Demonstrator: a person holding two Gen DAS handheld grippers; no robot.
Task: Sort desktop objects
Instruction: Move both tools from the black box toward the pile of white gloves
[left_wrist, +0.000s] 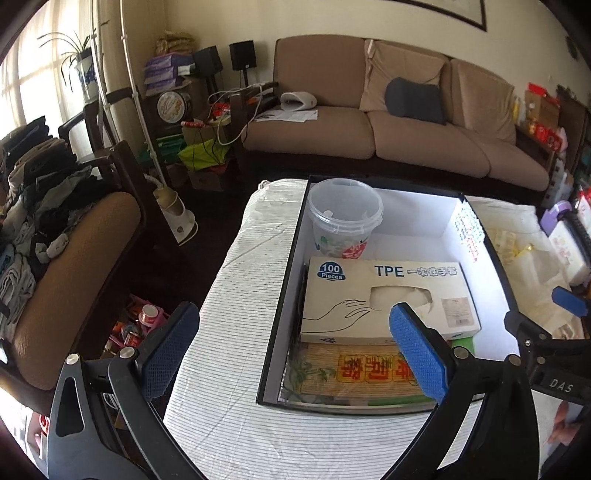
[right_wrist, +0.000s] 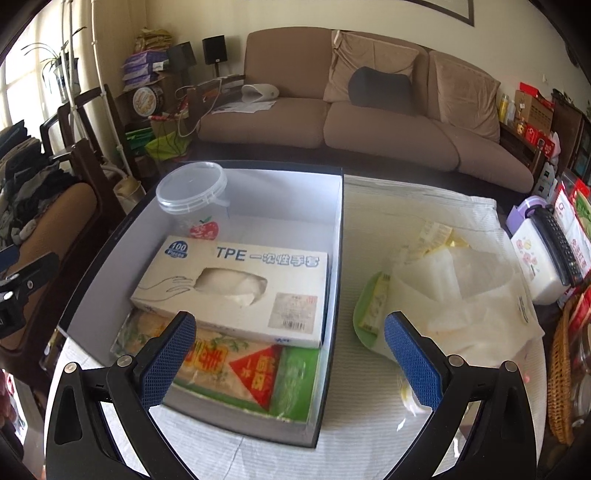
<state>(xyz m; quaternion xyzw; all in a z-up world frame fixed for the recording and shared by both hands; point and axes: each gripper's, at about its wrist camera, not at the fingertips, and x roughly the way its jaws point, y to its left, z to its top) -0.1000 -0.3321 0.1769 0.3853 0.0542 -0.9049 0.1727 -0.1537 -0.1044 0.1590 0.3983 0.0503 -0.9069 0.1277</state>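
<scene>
The tabletop (right_wrist: 369, 424) carries a black-rimmed box (right_wrist: 338, 258). Inside it, a glove carton (right_wrist: 236, 284) rests on a flat packet (right_wrist: 258, 380); a clear tub (right_wrist: 192, 192) stands behind. Left tool (left_wrist: 295, 354) and right tool (right_wrist: 291, 354) hover spread, empty.

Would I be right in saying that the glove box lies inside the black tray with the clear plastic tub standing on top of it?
Not quite. The glove box does lie inside the black tray, but the clear plastic tub stands behind it on the tray floor, in the far corner, not on top. The right wrist view shows this plainly.
</scene>
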